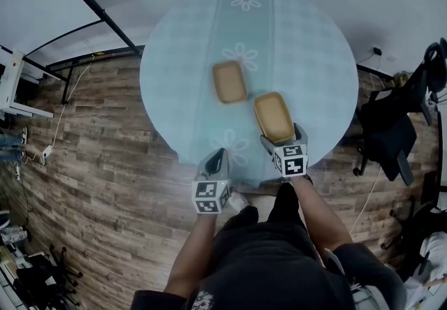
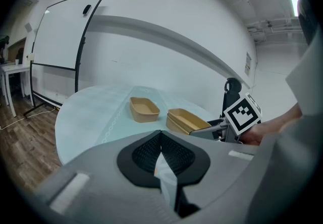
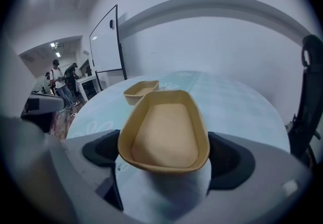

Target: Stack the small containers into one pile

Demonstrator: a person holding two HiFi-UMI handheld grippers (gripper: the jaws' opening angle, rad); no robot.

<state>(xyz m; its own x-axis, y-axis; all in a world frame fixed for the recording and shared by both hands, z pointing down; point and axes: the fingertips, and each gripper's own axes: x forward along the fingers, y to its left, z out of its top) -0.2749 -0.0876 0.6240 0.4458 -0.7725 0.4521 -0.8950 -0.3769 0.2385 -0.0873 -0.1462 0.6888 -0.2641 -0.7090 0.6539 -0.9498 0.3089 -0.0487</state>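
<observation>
Two tan oblong containers are on the round table with its pale blue cloth. One container rests near the table's middle. My right gripper is shut on the near end of the other container, its pads against both side walls. This one looks slightly raised and is near the front right of the table. My left gripper is shut with nothing in it, over the table's near edge, left of the right gripper.
A black office chair stands right of the table. A whiteboard on a stand is beyond the table's far left side. A white desk and cables lie on the wooden floor at the left. People stand far off.
</observation>
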